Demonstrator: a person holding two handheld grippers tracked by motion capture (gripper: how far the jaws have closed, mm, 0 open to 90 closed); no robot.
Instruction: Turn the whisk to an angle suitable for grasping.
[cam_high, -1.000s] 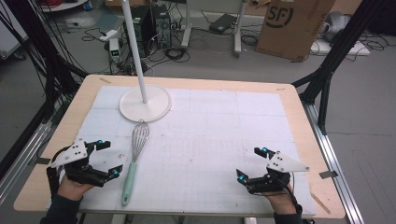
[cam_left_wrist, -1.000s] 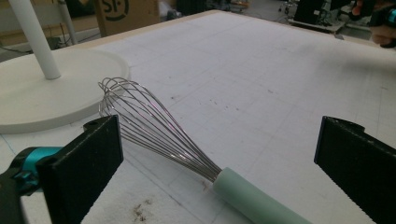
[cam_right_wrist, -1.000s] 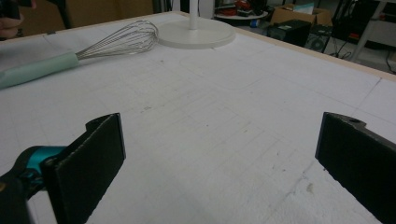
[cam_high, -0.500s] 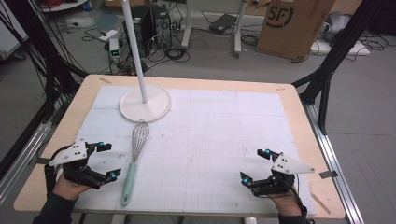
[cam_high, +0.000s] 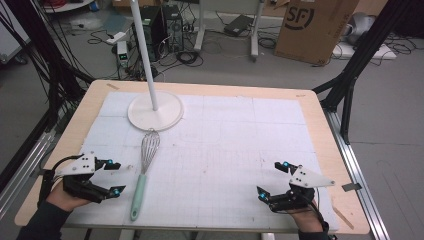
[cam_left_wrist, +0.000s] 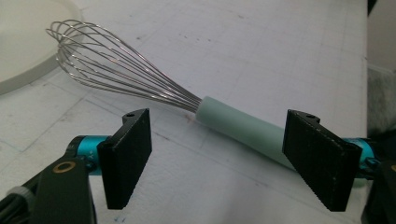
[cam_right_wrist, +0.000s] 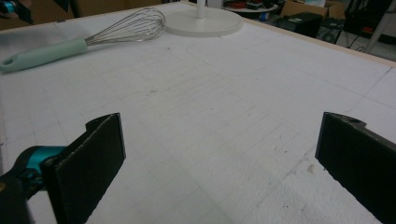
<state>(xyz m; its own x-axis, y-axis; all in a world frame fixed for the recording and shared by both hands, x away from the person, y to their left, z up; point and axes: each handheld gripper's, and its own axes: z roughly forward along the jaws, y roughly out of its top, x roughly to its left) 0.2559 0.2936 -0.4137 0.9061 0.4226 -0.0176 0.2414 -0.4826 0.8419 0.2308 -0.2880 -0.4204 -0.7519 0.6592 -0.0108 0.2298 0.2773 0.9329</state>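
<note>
Whisk (cam_high: 144, 172): lies flat on the counter (cam_high: 320, 120), on the left half, just right of the left gripper (cam_high: 112, 177).
Whisk axis: long axis runs near to far in the high view, tilted slightly right toward the far end.
Whisk heading: wire head points away from the person, toward the stand base (cam_high: 155, 111); handle end points to the near edge.
Whisk head: thin bright steel wires bent into a narrow balloon; its tip lies just beside the base rim; contact cannot be told.
Whisk handle: smooth, round, pale mint, matte; a small hole at the butt shows in the right gripper view.
Left gripper state: spread; its jaws have just been closing. In the left gripper view the handle lies beyond and between the two black ribbed pads, apart from both.
Right gripper (cam_high: 273, 179): spread wide above bare mat, well apart from the whisk, near the right front corner.
Stand base: flat white disc with a thin white pole rising from it.
Counter surface: white mat with a faint printed grid, scuffed in places, on a pale wood top.
</note>
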